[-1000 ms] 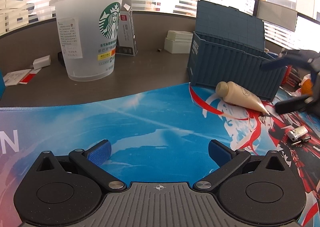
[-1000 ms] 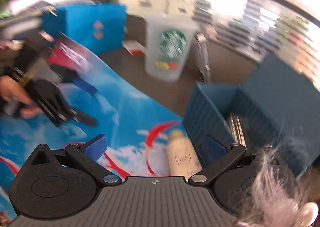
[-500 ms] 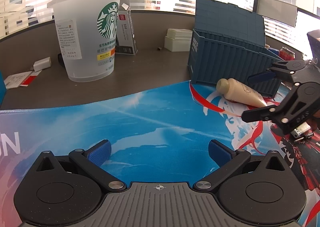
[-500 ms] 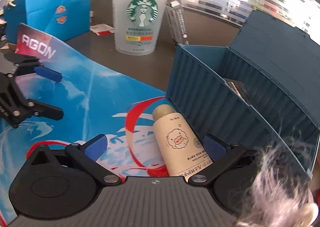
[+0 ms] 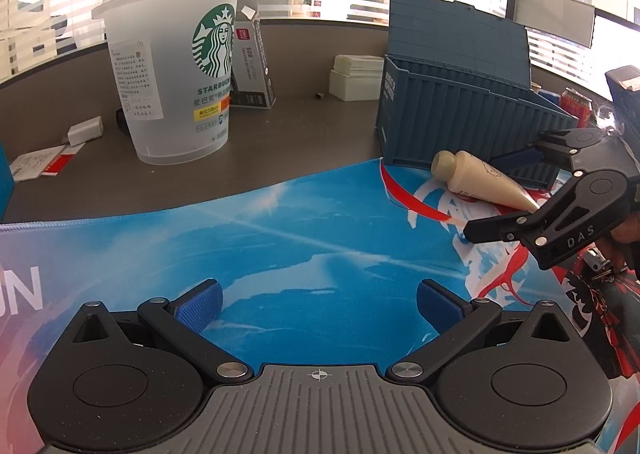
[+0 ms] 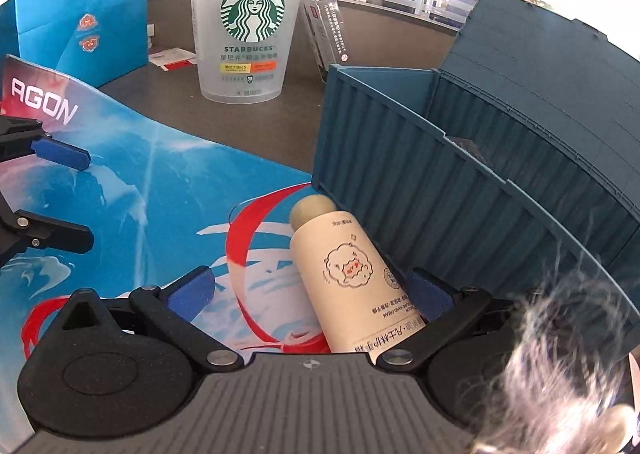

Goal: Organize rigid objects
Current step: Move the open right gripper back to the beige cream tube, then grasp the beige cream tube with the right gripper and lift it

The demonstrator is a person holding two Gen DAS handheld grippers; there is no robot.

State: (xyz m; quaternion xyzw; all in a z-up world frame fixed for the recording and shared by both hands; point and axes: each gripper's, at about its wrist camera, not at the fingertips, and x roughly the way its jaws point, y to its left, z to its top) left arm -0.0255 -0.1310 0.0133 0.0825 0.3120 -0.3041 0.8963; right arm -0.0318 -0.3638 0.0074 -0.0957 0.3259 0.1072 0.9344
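Observation:
A cream hand-cream tube [image 6: 344,274] lies on the blue desk mat beside the front wall of a blue container-shaped box [image 6: 460,189]; it also shows in the left wrist view [image 5: 480,181] next to the box [image 5: 460,121]. My right gripper [image 6: 310,292] is open, its fingers on either side of the tube's lower body, the right pad close to it; it shows in the left wrist view [image 5: 486,197]. My left gripper [image 5: 318,304] is open and empty over the mat.
A frosted Starbucks cup [image 5: 176,77] stands on the desk behind the mat, with a small carton [image 5: 252,65] and white boxes [image 5: 356,77] further back. A blue paper bag [image 6: 80,21] stands at left. The box lid [image 6: 560,65] stands open.
My right gripper has moved down and forward over the tube, so its open fingers now straddle it. The left gripper has barely moved.

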